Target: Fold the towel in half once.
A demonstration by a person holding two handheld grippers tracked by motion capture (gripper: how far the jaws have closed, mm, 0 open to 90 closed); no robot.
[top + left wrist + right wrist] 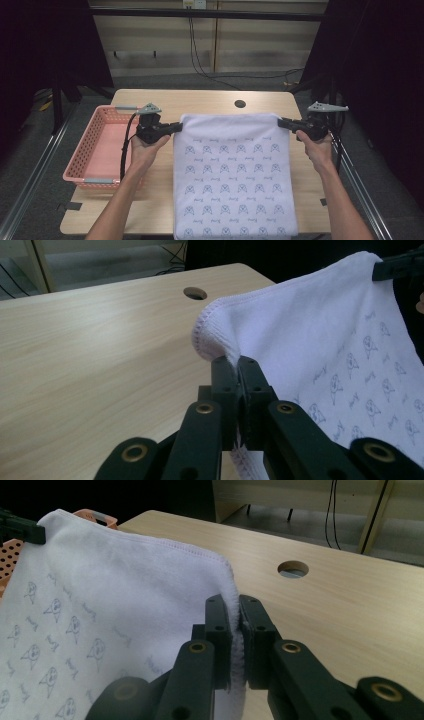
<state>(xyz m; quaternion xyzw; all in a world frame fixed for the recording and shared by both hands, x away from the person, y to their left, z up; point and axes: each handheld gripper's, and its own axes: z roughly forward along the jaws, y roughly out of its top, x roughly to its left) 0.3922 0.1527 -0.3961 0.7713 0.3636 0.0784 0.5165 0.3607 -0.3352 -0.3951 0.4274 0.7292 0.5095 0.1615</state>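
Fingers of both our grippers are pinched nearly together on cloth: the left gripper (176,127) clamps the far left corner of the white printed towel (232,175), and the right gripper (283,121) clamps its far right corner, with only the thickness of the fabric between each pair of black jaws. In the left gripper view we see the corner of the towel (320,335) bunch into a rounded fold just above the pads, its hem stitched in a fine overlock. In the right gripper view the hemmed edge of the towel (100,595) runs straight down between the pads. We hold the far edge taut and roughly level between the two grippers, across the table's width, so the towel's long axis runs from that edge back toward us, and its near end passes the table's front edge at the bottom of the high view. Its fabric looks soft and slightly napped, white, printed in regular rows of small grey-blue figures. It lies over the middle of the pale wood-grain table (200,100), which has a round hole (240,104) near its far side. At our left sits a pink perforated plastic basket (95,150), rectangular, with grey handles.
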